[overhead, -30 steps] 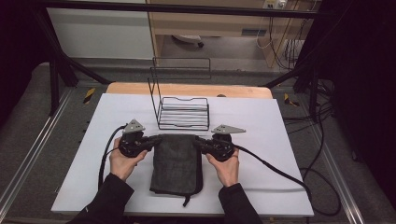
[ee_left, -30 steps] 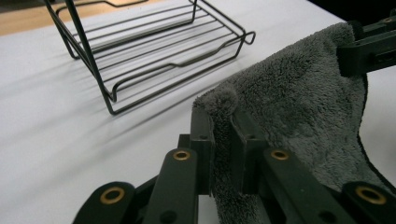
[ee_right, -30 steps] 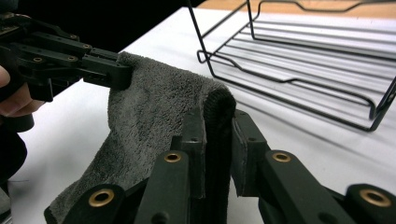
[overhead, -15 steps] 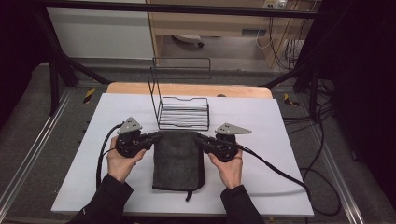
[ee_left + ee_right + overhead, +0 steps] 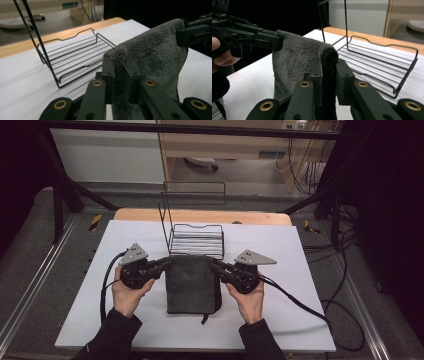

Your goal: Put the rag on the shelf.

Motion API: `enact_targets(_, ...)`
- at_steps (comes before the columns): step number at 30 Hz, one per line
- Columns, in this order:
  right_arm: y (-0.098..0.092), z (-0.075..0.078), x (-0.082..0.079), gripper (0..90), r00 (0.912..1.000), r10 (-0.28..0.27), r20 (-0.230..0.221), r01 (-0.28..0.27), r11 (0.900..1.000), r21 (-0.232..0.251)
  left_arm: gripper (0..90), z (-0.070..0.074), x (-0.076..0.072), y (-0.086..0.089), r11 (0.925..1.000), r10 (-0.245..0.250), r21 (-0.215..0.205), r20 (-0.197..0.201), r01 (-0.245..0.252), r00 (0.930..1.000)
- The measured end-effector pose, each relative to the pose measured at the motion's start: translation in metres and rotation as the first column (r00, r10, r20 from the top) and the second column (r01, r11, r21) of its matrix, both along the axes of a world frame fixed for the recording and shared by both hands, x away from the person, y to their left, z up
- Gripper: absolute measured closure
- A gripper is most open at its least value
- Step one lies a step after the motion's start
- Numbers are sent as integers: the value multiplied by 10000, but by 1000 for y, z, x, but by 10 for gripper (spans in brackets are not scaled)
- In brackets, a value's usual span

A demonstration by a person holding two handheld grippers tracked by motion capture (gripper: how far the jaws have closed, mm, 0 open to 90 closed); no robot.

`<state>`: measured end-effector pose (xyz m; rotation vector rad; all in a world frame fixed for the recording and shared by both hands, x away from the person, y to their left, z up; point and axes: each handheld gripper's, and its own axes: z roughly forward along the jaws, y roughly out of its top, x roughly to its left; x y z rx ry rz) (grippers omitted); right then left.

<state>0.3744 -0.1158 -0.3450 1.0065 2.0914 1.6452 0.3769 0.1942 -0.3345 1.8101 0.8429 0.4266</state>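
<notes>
Step in hand: lifting a folded dark grey towel (image 5: 192, 285) by its two far corners. Left gripper (image 5: 167, 262) is clamped on the far-left corner, right gripper (image 5: 214, 266) on the far-right corner; the cloth hangs between them, its near edge apparently on the white bench (image 5: 310, 285). The wire rack (image 5: 196, 240) stands just beyond. Judged next: carry the towel forward, level, and lower it into the rack, clearing the tall wire handle.
</notes>
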Motion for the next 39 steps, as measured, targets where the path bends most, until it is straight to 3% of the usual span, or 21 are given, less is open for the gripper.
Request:
enact_targets(8, -4, 15, -7, 784, 9985, 20, 556, -31, 9998, 206, 805, 15, -7, -2, 9996, 98, -266, 624, -82, 9980)
enact_targets(21, -7, 37, -15, 784, 9883, -115, 1521, 63, 9994, 346, 805, 32, -8, -4, 9966, 232, -819, 1236, -131, 9921)
enact_targets(31, -5, 58, -15, 784, 9765, -308, 2131, 188, 9981, 584, 805, 51, -5, -7, 9892, 500, -1443, 1728, -249, 9837)
enact_targets(39, -4, 71, -14, 784, 9683, -417, 2463, 239, 9969, 749, 806, 62, -4, -10, 9857, 695, -1654, 2171, -335, 9737)
